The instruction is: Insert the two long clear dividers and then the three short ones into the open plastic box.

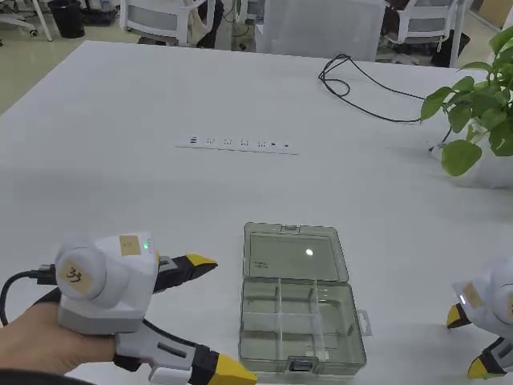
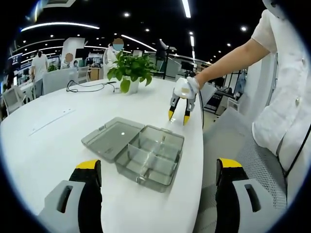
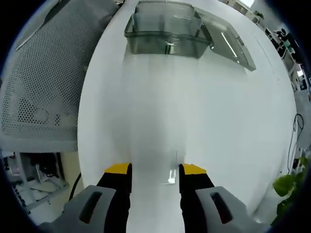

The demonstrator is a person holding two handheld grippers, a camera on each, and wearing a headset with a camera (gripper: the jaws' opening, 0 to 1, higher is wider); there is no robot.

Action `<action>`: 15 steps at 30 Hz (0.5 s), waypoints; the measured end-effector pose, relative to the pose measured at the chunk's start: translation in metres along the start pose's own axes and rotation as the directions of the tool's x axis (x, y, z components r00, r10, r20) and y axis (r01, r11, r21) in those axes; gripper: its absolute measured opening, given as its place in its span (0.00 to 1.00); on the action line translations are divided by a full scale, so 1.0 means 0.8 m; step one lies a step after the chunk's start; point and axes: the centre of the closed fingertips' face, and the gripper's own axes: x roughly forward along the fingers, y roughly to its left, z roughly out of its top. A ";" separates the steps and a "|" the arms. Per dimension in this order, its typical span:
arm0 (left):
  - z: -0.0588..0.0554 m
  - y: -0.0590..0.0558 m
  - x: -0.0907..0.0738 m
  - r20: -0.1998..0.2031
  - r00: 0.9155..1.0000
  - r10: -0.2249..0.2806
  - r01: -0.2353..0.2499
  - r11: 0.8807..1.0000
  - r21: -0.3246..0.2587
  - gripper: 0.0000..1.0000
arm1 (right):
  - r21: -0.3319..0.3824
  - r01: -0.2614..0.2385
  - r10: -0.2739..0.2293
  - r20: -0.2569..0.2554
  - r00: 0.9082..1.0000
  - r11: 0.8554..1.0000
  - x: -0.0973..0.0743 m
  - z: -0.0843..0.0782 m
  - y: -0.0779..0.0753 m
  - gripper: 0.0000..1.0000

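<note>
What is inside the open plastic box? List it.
Inside the box, clear dividers stand crossed, splitting it into compartments that look empty. Their exact number is hard to tell, since they are transparent and the tinted walls blur them.

Open-plan office, a large white table under strip lights.
The table spreads out ahead of the left fingers. A socket strip lies ahead to their left, and a potted plant stands far ahead, just beside a looped black cable. Office chairs stand past the table's far edge. Long ceiling lights cross a dark ceiling.
</note>
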 end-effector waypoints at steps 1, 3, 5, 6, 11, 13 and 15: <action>-0.001 0.000 0.000 -0.003 1.000 -0.001 0.001 1.000 0.000 1.00 | -0.004 0.000 0.000 0.001 1.000 1.000 0.001 0.000 0.000 0.40; -0.001 0.000 -0.001 -0.004 1.000 0.000 0.000 1.000 0.000 1.00 | -0.003 0.001 -0.001 0.002 1.000 1.000 0.000 0.001 0.000 0.40; 0.000 0.000 -0.001 0.000 1.000 0.000 0.000 1.000 -0.001 1.00 | -0.001 0.003 -0.003 0.003 1.000 1.000 0.000 0.001 0.000 0.40; -0.001 0.000 -0.001 -0.001 1.000 -0.001 0.001 1.000 0.000 1.00 | 0.004 0.004 -0.004 0.003 1.000 1.000 0.000 0.000 0.000 0.37; -0.002 -0.001 0.000 -0.005 1.000 -0.003 0.003 1.000 0.001 1.00 | 0.005 0.007 -0.007 0.001 1.000 1.000 0.000 0.000 0.000 0.33; -0.003 -0.002 0.000 -0.006 1.000 -0.004 0.004 1.000 0.002 1.00 | 0.004 0.007 -0.007 -0.002 1.000 1.000 -0.001 0.000 0.000 0.33; -0.003 -0.002 -0.001 -0.006 1.000 -0.004 0.004 1.000 0.002 1.00 | 0.004 0.006 -0.006 -0.005 1.000 1.000 -0.001 0.000 0.000 0.33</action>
